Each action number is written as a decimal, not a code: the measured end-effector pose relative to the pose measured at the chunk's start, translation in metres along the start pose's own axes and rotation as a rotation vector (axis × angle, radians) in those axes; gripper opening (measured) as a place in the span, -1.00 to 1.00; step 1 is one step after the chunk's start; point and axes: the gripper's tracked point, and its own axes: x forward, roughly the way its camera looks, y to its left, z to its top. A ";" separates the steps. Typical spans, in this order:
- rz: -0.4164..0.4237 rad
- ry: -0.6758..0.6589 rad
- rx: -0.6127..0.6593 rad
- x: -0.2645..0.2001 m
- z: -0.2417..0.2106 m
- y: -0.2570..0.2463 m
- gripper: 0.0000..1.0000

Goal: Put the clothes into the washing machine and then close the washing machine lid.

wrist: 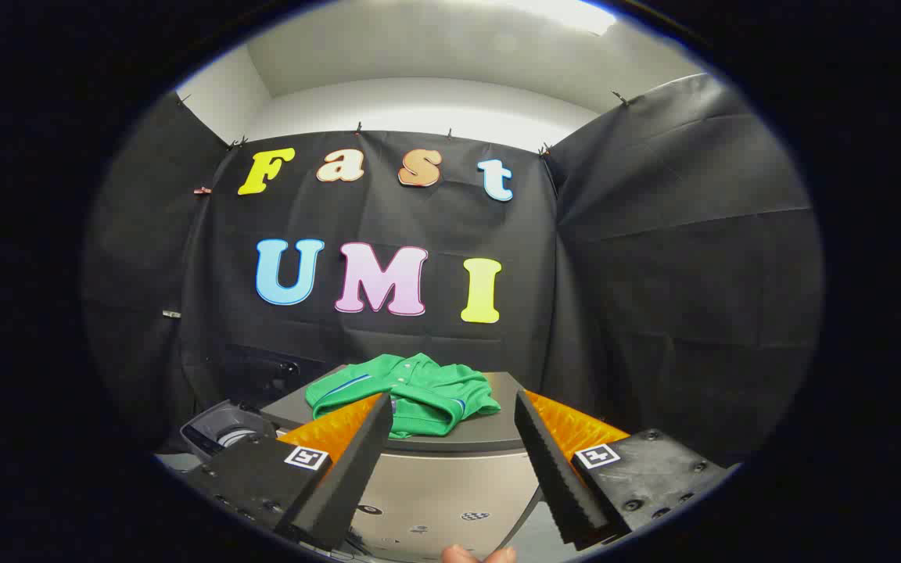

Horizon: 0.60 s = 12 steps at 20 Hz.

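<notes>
A crumpled green shirt (pixel 411 395) with blue trim lies on top of a grey machine (pixel 450 485), just beyond my fingertips. My gripper (pixel 450 407) is open, its two dark ridged fingers (pixel 357 469) spread wide apart with nothing between them. The shirt sits slightly nearer the left finger. To the left of the grey machine, lower down, I see a dark-rimmed opening with a pale inside (pixel 224 434), partly hidden behind the left finger's mount.
Black cloth walls close the booth behind and on both sides. A dark object (pixel 263 375) stands against the back wall left of the shirt. A person's fingertips (pixel 478 554) show below, between the fingers.
</notes>
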 end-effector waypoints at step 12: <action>-0.006 0.010 0.008 0.002 -0.003 -0.002 0.97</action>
